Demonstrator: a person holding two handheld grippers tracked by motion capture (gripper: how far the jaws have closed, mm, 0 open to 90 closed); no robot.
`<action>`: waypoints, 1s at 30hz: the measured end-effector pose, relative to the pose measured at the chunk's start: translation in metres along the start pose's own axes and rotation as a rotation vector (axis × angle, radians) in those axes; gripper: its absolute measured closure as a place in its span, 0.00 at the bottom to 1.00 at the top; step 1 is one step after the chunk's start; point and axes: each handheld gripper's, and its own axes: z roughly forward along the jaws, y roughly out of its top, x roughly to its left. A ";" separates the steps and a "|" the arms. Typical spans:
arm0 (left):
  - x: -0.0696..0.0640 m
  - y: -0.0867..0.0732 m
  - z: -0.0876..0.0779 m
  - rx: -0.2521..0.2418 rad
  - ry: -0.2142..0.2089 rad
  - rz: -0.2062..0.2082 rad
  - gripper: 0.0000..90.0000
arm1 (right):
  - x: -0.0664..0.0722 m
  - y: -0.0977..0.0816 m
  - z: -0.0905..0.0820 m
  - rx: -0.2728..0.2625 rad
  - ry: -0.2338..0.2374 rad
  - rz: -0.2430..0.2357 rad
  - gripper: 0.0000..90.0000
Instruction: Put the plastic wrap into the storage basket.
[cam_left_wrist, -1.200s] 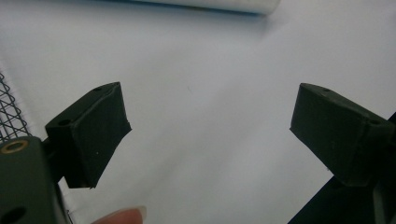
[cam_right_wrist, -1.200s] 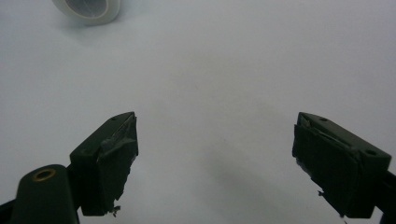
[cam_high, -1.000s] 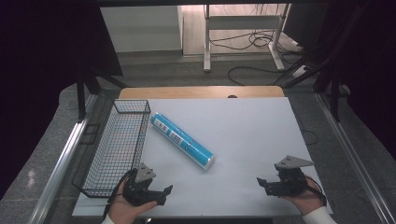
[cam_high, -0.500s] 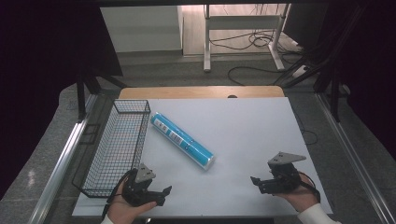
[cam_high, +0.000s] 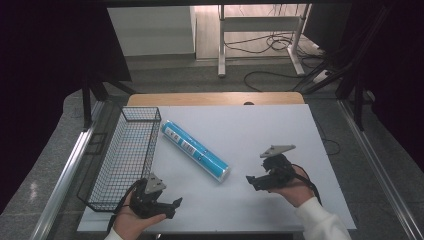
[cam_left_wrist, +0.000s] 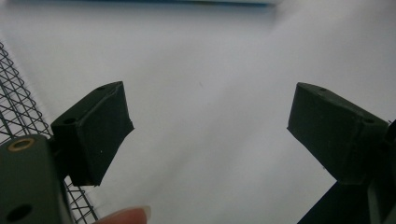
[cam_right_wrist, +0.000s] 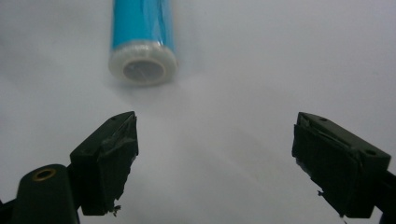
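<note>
Since earlier frame, right gripper (cam_high: 254, 181) slid toward blue tube (cam_high: 195, 150), jaws wide, nothing between. Left gripper (cam_high: 176, 206) parked, jaws narrowed slightly but open, empty. Tube lies on table (cam_high: 280, 125) at my 11 o'clock, beside wire basket (cam_high: 125, 160). Nothing grasped yet; pickup and basket drop likely ahead.

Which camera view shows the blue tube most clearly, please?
The high view: the whole blue tube lies diagonally on the white table beside the wire basket. The right gripper view shows its near end; the left gripper view a blurred edge.
</note>
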 end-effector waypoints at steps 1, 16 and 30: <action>0.000 0.000 0.000 0.001 0.001 -0.001 0.14 | 0.000 0.000 0.000 0.000 0.000 0.000 0.16; 0.002 -0.003 0.000 -0.002 0.013 -0.008 0.14 | 0.009 0.079 0.050 0.050 0.062 -0.025 0.11; 0.002 -0.006 0.003 0.018 0.009 0.004 0.15 | 0.036 0.131 0.126 0.153 0.122 -0.064 0.17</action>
